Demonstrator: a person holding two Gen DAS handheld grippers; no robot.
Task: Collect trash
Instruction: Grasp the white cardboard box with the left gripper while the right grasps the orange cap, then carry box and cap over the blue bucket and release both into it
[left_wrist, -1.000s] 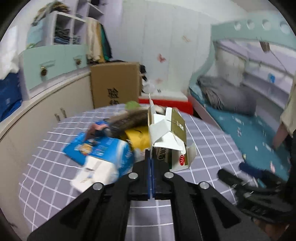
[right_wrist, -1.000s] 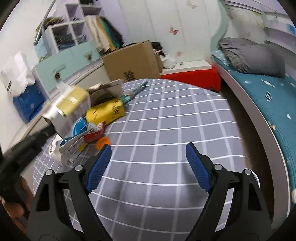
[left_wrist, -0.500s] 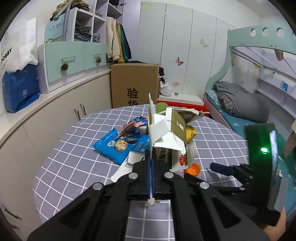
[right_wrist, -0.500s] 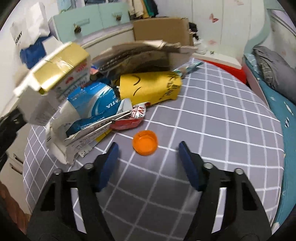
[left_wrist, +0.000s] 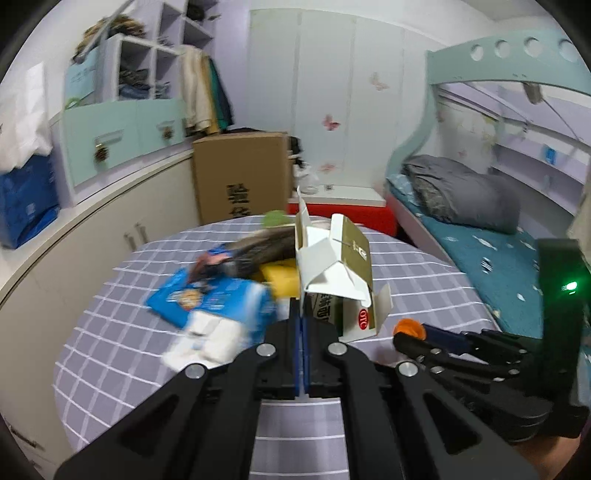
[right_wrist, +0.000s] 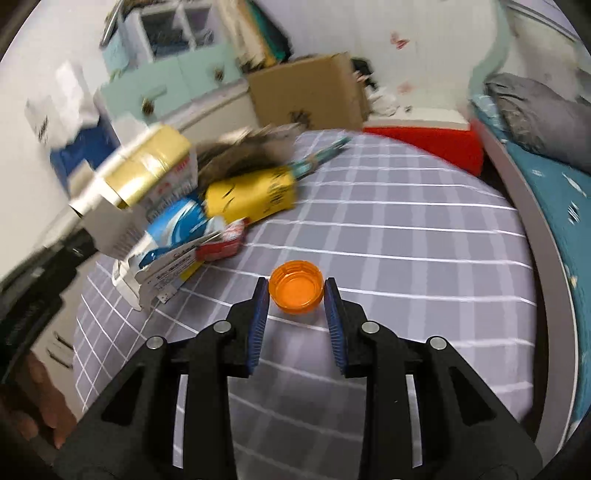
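**A:** Right wrist view: your right gripper (right_wrist: 295, 295) has the orange bottle cap (right_wrist: 296, 286) sitting between its blue pads. The cap lies on the checked tablecloth (right_wrist: 406, 229) with its hollow side facing up. It is round, so it has no long axis to speak of. The jaws are closing, and a sliver of gap shows on either side of the cap, so the pads are not pressing it.

**B:** And your left one?

**A:** In the left wrist view your left gripper (left_wrist: 300, 317) has its pads pressed together on a thin white flap of the opened gold-and-white carton (left_wrist: 341, 266). The carton is lifted clear of the cloth, its long axis tilted, the torn-open end up and toward the camera, the red round mark low on its near face.

**B:** Where is the rest of the trash?

**A:** Heaped on the left half of the table: a blue snack packet (right_wrist: 177, 225), a yellow packet (right_wrist: 251, 195) lying across the heap, and a red-and-white wrapper (right_wrist: 221, 242) nearest the cap. A brown cardboard box (right_wrist: 310, 92) stands beyond the table's far edge.
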